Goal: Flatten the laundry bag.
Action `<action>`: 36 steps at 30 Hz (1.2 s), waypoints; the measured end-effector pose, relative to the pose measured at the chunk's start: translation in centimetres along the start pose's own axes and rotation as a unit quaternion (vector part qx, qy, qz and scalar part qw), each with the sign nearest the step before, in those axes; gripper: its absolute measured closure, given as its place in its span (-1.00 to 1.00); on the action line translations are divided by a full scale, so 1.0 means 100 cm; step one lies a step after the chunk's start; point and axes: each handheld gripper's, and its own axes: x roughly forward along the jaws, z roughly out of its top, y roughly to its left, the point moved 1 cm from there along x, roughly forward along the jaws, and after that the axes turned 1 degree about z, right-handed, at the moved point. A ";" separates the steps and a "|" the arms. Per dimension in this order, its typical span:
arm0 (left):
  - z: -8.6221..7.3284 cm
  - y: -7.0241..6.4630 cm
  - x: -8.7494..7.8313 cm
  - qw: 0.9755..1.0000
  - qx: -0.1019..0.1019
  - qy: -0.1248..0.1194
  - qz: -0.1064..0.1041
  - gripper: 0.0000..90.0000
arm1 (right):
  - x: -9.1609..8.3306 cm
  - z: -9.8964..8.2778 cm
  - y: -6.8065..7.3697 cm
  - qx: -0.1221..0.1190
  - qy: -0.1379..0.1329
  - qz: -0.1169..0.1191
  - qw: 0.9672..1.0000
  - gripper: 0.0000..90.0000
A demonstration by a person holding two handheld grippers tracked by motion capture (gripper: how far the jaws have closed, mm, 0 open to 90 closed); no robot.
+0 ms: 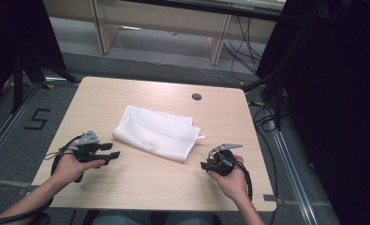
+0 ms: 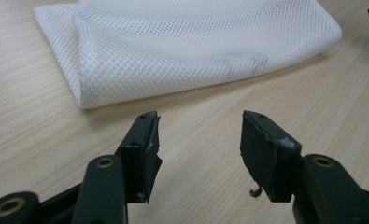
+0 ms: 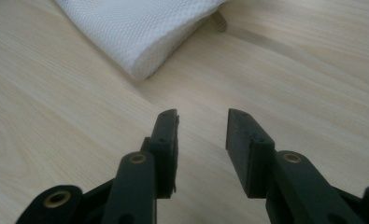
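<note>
mesh bag point(image 1: 155, 132): laid folded at mid-table point(image 1: 126, 187), between both tools, so either side is reachable | left gripper point(image 1: 108, 151): held low, aimed at its near edge, jaws apart, empty | right gripper point(image 1: 206, 162): likewise aimed at its corner, jaws apart, empty

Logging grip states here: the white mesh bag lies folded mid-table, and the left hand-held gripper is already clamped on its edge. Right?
Not clamped. In the left gripper view the left hand-held gripper is open over bare wood, short of the white mesh bag, which does lie folded mid-table.
</note>
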 end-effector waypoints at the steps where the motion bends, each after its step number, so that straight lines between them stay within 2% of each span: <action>1: 0.000 0.000 0.001 1.000 0.001 0.003 -0.002 0.06 | 0.001 0.000 0.000 0.005 -0.004 0.000 1.000 0.48; 2: 0.000 0.000 0.001 1.000 0.002 0.004 0.002 0.09 | 0.004 0.000 -0.001 0.003 -0.020 0.013 1.000 0.50; 3: 0.000 0.000 0.002 1.000 0.004 0.005 -0.003 0.12 | 0.001 0.000 -0.001 0.003 -0.002 0.004 1.000 0.51; 4: 0.000 0.000 0.003 1.000 -0.002 0.000 -0.001 0.17 | 0.003 0.001 -0.005 -0.017 -0.018 0.002 1.000 0.53; 5: 0.001 0.001 0.002 1.000 0.001 0.003 0.001 0.20 | 0.003 0.001 -0.005 -0.012 -0.023 0.004 1.000 0.54; 6: 0.002 0.000 0.002 1.000 -0.004 0.003 0.004 0.26 | 0.004 0.001 -0.002 0.007 -0.027 0.007 1.000 0.55; 7: 0.003 0.001 0.002 1.000 -0.003 0.001 0.007 0.31 | 0.003 0.001 -0.001 0.016 -0.019 0.004 1.000 0.55; 8: 0.004 0.001 0.001 1.000 -0.005 -0.001 0.009 0.33 | 0.001 0.002 -0.002 0.006 -0.014 0.005 1.000 0.55; 9: 0.005 0.002 0.001 1.000 -0.006 -0.007 0.015 0.32 | 0.002 0.002 -0.004 -0.007 -0.023 0.002 1.000 0.55; 11: 0.008 0.005 0.001 1.000 0.001 -0.007 0.024 0.29 | -0.001 0.004 0.001 0.011 -0.010 0.003 1.000 0.55; 12: 0.009 0.008 0.001 0.999 -0.007 -0.010 0.033 0.27 | 0.002 0.006 -0.002 -0.015 -0.030 0.003 0.999 0.56; 13: 0.012 0.010 0.001 0.999 -0.011 -0.017 0.040 0.26 | 0.000 0.009 0.004 0.008 -0.024 0.005 1.000 0.58; 14: 0.015 0.011 0.000 0.999 -0.016 -0.020 0.047 0.25 | 0.000 0.012 0.004 -0.008 -0.029 0.002 1.000 0.61; 15: 0.018 0.012 0.000 0.998 -0.019 -0.025 0.052 0.24 | 0.000 0.014 0.007 -0.007 -0.035 0.004 0.999 0.64; 16: 0.022 0.013 0.000 0.998 -0.020 -0.027 0.056 0.24 | 0.001 0.016 0.012 0.008 -0.036 0.009 0.999 0.67; 18: 0.029 0.015 0.001 0.997 -0.032 -0.037 0.062 0.24 | 0.002 0.021 0.015 -0.003 -0.041 0.010 0.999 0.74; 21: 0.036 0.017 0.004 0.996 -0.037 -0.040 0.069 0.23 | 0.002 0.025 0.019 -0.010 -0.035 0.009 0.999 0.79; 23: 0.045 0.021 0.015 0.996 -0.041 -0.032 0.071 0.13 | 0.003 0.029 0.023 0.016 -0.024 0.015 0.999 0.76; 25: 0.048 0.023 0.019 0.996 -0.042 -0.033 0.076 0.07 | 0.004 0.031 0.021 0.007 -0.022 0.010 1.000 0.74; 26: 0.053 0.026 0.026 0.995 -0.037 -0.030 0.085 0.06 | 0.011 0.033 0.021 0.010 -0.038 0.013 0.999 0.67; 27: 0.056 0.027 0.028 0.995 -0.040 -0.031 0.088 0.05 | 0.011 0.035 0.021 0.013 -0.023 0.012 1.000 0.65; 29: 0.058 0.029 0.031 0.994 -0.043 -0.028 0.092 0.03 | 0.012 0.036 0.022 0.019 -0.021 0.016 0.999 0.63; 31: 0.064 0.032 0.037 0.994 -0.045 -0.018 0.097 0.03 | 0.016 0.040 0.023 0.020 -0.015 0.011 1.000 0.59; 32: 0.067 0.034 0.041 0.994 -0.029 0.001 0.109 0.04 | 0.019 0.044 0.024 0.020 -0.014 0.014 1.000 0.55; 33: 0.067 0.034 0.041 0.994 -0.029 0.001 0.109 0.04 | 0.021 0.046 0.025 0.020 -0.016 0.011 1.000 0.54; 34: 0.068 0.036 0.046 0.993 -0.022 0.019 0.114 0.05 | 0.022 0.047 0.025 0.022 -0.015 0.013 1.000 0.53; 36: 0.066 0.037 0.051 0.993 -0.028 0.029 0.115 0.05 | 0.026 0.050 0.026 0.025 -0.013 0.012 1.000 0.48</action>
